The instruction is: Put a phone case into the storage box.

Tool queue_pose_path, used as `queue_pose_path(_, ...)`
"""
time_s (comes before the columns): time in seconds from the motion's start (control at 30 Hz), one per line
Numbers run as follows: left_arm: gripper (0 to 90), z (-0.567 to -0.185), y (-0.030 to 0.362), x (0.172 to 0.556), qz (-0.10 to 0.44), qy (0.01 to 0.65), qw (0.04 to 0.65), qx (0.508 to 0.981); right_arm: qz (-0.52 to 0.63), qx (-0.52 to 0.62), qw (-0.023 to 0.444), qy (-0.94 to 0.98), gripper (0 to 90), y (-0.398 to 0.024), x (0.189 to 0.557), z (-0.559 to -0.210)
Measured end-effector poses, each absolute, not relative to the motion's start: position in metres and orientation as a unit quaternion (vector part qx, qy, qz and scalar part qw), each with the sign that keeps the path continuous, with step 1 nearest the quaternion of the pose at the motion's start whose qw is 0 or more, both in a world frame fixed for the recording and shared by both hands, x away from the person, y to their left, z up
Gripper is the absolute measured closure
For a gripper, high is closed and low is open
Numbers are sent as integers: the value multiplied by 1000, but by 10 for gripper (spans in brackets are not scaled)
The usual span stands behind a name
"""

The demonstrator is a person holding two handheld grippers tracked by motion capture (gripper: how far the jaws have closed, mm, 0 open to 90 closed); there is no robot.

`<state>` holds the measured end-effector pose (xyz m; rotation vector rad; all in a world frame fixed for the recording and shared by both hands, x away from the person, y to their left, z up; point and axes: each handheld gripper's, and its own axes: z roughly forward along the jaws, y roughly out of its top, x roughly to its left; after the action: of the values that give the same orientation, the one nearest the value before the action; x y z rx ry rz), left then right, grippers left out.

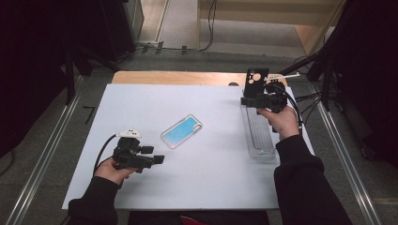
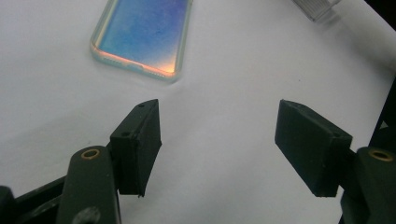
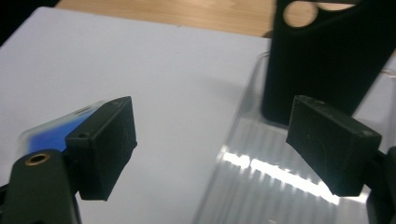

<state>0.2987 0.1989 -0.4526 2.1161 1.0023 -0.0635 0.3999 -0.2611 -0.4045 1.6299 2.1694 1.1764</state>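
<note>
A blue, clear-rimmed phone case (image 1: 181, 131) (image 2: 142, 35) lies flat in the middle of the white mat (image 1: 141, 108). A black phone case (image 1: 256, 80) (image 3: 327, 60) with round camera holes stands upright at the far end of a clear ribbed tray (image 1: 259, 133) (image 3: 261, 186) on the right. My right gripper (image 1: 257, 97) (image 3: 210, 105) hovers over the tray just short of the black case, jaws open and empty. My left gripper (image 1: 154, 154) (image 2: 217, 112) rests low at the front left, open, pointing at the blue case, whose edge (image 3: 46, 133) peeks from behind a right jaw.
The mat covers a wooden table whose bare strip (image 1: 178, 77) shows at the far edge. Metal rails (image 1: 42, 154) run along the floor on both sides, and cables (image 1: 309, 101) lie at the far right. A corner of the tray (image 2: 317, 7) shows in the left gripper view.
</note>
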Motion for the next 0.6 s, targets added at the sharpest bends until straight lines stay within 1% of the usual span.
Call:
queue_pose_path(0.07, 311, -452, 198, 301, -29, 394, 388, 833, 399, 541, 89, 735, 140, -259, 397, -404)
queue_pose_path(0.1, 311, -452, 197, 302, -28, 394, 387, 833, 408, 529, 77, 740, 141, -255, 391, -402)
queue_pose_path(0.23, 312, -451, 195, 305, -32, 390, 391, 833, 420, 510, 60, 748, 146, -248, 379, -402)
queue_pose_path(0.27, 312, -451, 194, 305, -34, 389, 393, 832, 420, 510, 60, 748, 146, -248, 379, -402)
queue_pose_path(0.33, 312, -451, 193, 306, -34, 389, 393, 833, 419, 504, 59, 753, 199, -245, 374, -402)
queue_pose_path(0.43, 312, -451, 192, 307, -41, 385, 393, 834, 411, 490, 64, 766, 202, -240, 364, -403)
queue_pose_path(0.6, 311, -451, 190, 309, -52, 386, 394, 833, 416, 474, 49, 775, 215, -236, 350, -406)
